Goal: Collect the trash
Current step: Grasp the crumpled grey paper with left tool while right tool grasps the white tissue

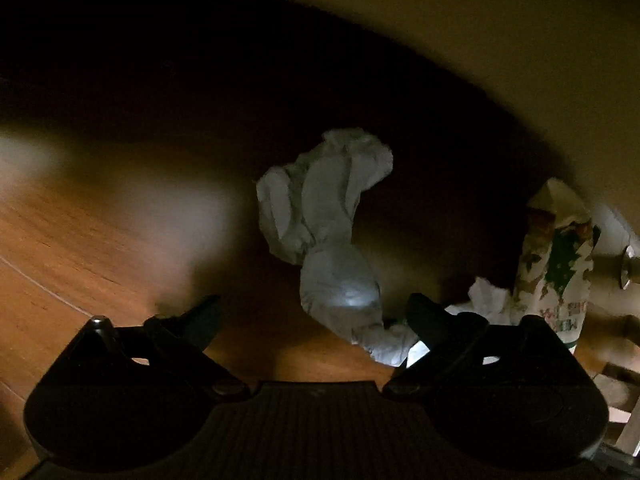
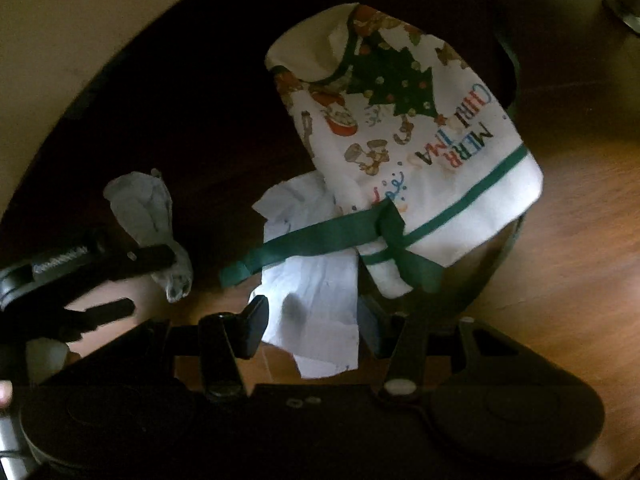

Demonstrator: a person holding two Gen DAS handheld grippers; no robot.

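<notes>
A crumpled grey-white tissue [image 1: 328,236] lies on the wooden floor [image 1: 60,248] just ahead of my left gripper [image 1: 316,316], whose jaws stand wide open; the tissue's lower end rests by the right finger. It also shows in the right wrist view [image 2: 148,216], with the left gripper [image 2: 116,276] beside it. My right gripper [image 2: 316,328] is partly open around a crumpled white paper [image 2: 316,292] that lies half under a white Christmas-print bag [image 2: 404,128] with green straps. The bag shows at the right in the left wrist view [image 1: 560,264].
A dark shadow under cream-coloured furniture [image 1: 480,20] covers the floor behind the tissue and bag. A metal round fitting [image 2: 620,0] sits at the upper right. More white paper [image 1: 484,296] lies beside the bag.
</notes>
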